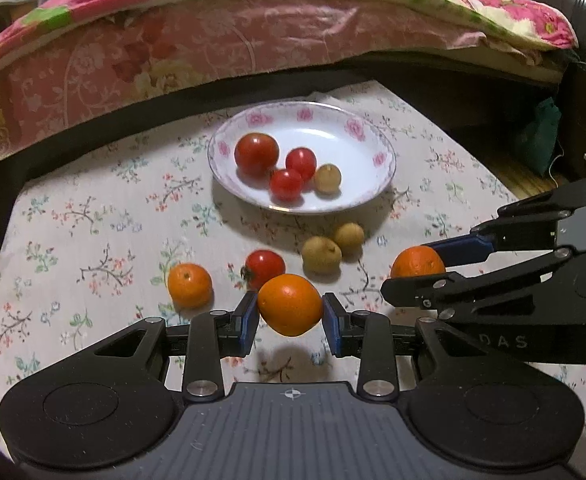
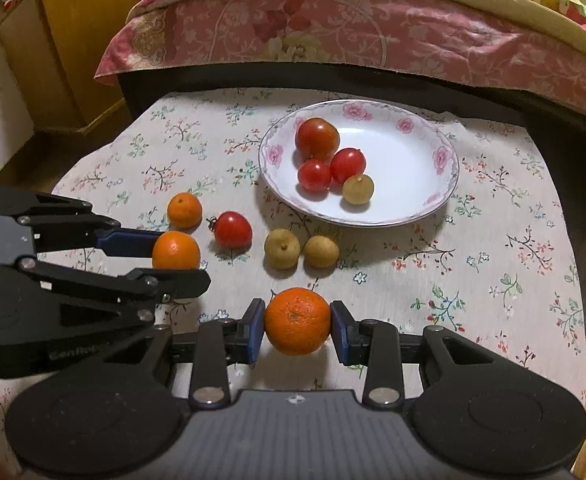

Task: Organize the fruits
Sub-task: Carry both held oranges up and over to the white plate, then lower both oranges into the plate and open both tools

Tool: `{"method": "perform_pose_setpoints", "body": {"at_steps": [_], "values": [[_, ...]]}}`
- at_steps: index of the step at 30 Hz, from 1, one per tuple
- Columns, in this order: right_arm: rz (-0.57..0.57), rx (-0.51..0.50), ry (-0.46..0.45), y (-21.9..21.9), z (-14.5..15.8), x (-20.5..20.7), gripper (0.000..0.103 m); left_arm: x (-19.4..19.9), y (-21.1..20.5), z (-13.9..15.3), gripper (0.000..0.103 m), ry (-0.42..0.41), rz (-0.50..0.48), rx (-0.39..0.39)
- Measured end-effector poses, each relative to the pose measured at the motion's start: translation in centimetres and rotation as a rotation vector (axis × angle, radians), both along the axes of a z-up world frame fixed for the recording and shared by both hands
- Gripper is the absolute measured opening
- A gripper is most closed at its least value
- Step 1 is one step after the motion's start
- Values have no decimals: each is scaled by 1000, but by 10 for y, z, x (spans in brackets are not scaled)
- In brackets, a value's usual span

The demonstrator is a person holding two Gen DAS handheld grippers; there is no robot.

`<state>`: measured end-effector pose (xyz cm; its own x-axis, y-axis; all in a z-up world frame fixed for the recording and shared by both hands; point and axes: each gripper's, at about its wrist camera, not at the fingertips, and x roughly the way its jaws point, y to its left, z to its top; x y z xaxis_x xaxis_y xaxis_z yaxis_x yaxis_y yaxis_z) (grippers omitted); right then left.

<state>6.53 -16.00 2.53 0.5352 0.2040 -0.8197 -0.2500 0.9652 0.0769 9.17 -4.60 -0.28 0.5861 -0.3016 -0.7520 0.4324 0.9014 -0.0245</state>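
In the left wrist view my left gripper (image 1: 291,316) is shut on an orange (image 1: 289,305), held a little above the floral cloth with its shadow below. My right gripper (image 2: 298,326) is shut on a second orange (image 2: 297,321) near the table's front. Each gripper also shows in the other's view, the right gripper (image 1: 413,270) and the left gripper (image 2: 179,260). A white flowered plate (image 1: 345,148) (image 2: 405,152) behind holds three tomatoes and one longan. On the cloth lie a loose orange (image 1: 189,285), a tomato (image 1: 265,267) and two longans (image 1: 321,255).
A bed with a pink floral quilt (image 1: 213,48) and a dark frame runs along the table's far edge. A wooden cabinet (image 2: 65,40) stands at the back left. Bare cloth (image 2: 493,264) spreads to the right of the plate.
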Motion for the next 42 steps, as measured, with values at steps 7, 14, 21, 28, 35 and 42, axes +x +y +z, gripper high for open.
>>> {"method": "perform_pose_setpoints", "body": {"at_steps": [7,14,21,28,35,42], "values": [[-31,13,-21,-5,5,7,35,10,-5,5,42,-17,1,-14],[-58,33,-42,-12,10,18,35,23,-9,8,41,-31,3,-21],[-89,37,-79,-22,16,39,35,46,-21,13,41,-67,-8,-12],[-113,48,-77,-34,9,67,35,73,-29,5,41,-73,-4,0],[-120,40,-69,-38,-5,88,35,90,-30,-6,41,-63,4,8],[-124,24,-78,-40,-12,101,35,99,-32,-7,42,-75,1,6]]}}
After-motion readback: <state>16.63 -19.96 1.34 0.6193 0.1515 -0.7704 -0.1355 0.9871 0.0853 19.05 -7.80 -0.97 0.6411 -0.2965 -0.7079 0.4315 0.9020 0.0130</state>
